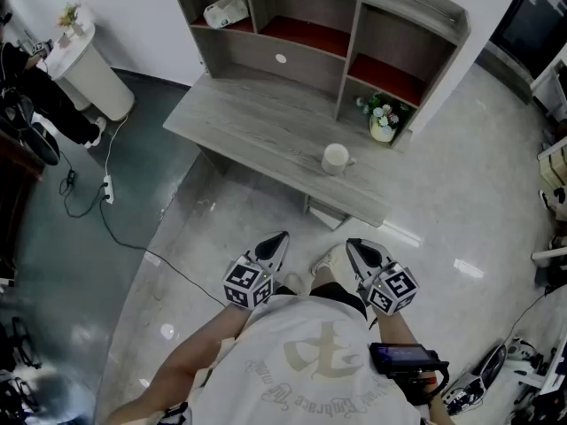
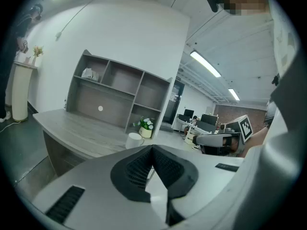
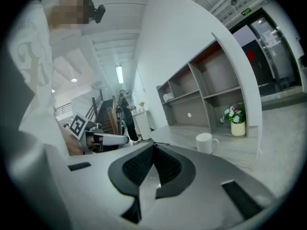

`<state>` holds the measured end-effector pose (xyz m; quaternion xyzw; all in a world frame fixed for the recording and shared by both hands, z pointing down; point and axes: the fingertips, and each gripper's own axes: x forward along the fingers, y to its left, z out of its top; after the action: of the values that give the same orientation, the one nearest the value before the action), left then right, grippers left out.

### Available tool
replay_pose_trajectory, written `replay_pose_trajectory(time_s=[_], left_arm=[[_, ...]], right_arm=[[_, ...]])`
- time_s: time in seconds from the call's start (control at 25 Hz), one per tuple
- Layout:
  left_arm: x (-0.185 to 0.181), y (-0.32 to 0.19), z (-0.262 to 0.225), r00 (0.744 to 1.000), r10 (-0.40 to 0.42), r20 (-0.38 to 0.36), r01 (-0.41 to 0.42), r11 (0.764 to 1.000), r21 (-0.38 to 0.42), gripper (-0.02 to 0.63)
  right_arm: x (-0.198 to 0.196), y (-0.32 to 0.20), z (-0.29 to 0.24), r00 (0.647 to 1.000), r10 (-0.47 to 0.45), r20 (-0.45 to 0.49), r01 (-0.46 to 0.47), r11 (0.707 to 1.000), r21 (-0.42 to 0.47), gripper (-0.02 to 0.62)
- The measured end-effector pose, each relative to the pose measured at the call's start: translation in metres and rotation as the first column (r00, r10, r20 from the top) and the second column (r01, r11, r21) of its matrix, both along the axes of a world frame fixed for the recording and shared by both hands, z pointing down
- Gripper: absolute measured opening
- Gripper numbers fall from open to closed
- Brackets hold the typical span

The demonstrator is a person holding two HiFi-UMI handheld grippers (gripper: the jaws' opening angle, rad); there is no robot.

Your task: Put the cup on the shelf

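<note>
A: Left gripper (image 1: 276, 243), right gripper (image 1: 356, 248)?
B: Nearest the camera, side by side. Both pairs of jaws are closed together, with nothing between them.
A: Cup (image 1: 335, 158)?
B: Upright on the desk (image 1: 257, 122), well ahead of both jaw tips and touching neither. The shelf (image 1: 306, 34) stands beyond it.

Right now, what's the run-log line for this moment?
cup: upright on desk, untouched | left gripper: shut, empty | right gripper: shut, empty | shelf: cup not placed
</note>
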<state>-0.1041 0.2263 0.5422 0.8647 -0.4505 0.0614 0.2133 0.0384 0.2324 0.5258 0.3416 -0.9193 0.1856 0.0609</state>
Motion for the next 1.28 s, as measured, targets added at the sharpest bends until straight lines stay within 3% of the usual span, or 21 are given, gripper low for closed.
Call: replay_pose_trajectory(time_s=[0.8, 1.0, 1.28], left_arm=[[-0.003, 0.026, -0.002, 1.0, 0.019, 0.01, -0.019, 1.0, 0.006, 0.002], [0.005, 0.008, 0.008, 1.0, 0.02, 0.011, -0.02, 1.0, -0.005, 0.002], [-0.004, 0.028, -0.002, 1.0, 0.029, -0.002, -0.029, 1.0, 0.001, 0.002]], right_arm=[[0.004, 0.022, -0.008, 0.998, 0.055, 0.03, -0.055, 0.998, 0.023, 0.003], [0.012, 0.005, 0.0, 0.997, 0.06, 0.038, -0.06, 0.998, 0.012, 0.003], [0.002, 0.027, -0.011, 0.997, 0.07, 0.023, -0.071, 0.997, 0.019, 0.003]])
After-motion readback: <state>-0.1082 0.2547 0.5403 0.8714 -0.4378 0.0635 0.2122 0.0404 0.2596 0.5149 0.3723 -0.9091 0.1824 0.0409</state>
